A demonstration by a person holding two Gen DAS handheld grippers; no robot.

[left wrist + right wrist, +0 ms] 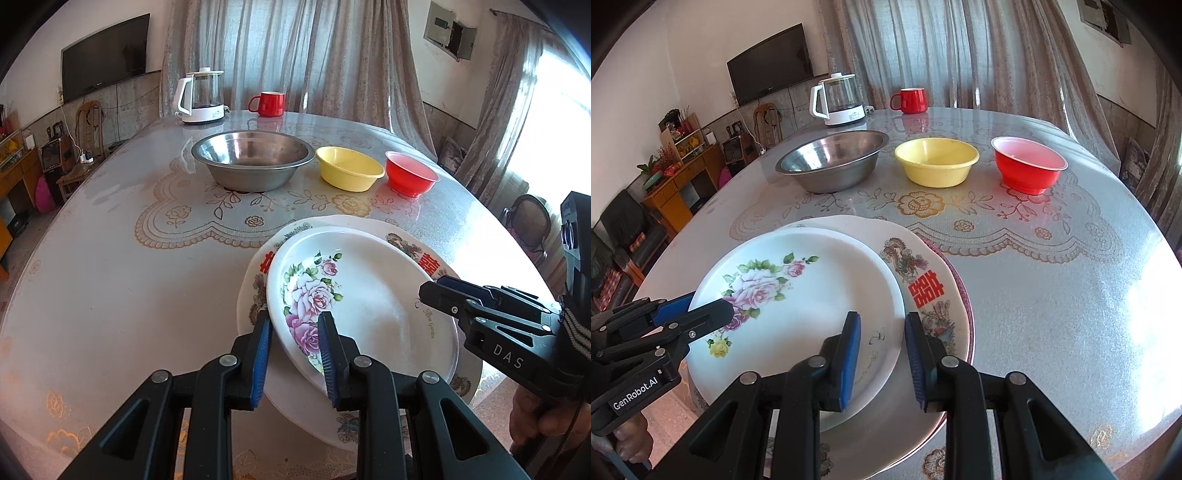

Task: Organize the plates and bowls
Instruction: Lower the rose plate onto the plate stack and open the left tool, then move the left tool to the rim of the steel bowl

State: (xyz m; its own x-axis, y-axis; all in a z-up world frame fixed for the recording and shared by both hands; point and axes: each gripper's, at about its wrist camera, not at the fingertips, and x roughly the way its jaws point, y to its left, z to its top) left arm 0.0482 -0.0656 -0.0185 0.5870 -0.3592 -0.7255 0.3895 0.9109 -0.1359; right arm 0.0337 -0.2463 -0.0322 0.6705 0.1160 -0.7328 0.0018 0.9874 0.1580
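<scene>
A white rose-patterned plate (pixel 369 295) (pixel 798 302) lies on a larger plate with red characters (pixel 432 264) (pixel 931 291) near the table's front edge. My left gripper (pixel 295 332) (pixel 701 308) is open, its jaws straddling the rose plate's left rim. My right gripper (pixel 882 332) (pixel 432 284) is open, its jaws straddling the rose plate's right rim. Beyond stand a steel bowl (pixel 251 158) (pixel 831 158), a yellow bowl (pixel 349 168) (pixel 936 160) and a red bowl (pixel 412 173) (pixel 1028 164) in a row.
A white kettle (pixel 199 96) (pixel 838 99) and a red mug (pixel 267 103) (pixel 910 99) stand at the table's far edge. The round table (pixel 129 288) (pixel 1052 295) has a lace-patterned cover. Curtains hang behind; chairs and cabinets stand to the left.
</scene>
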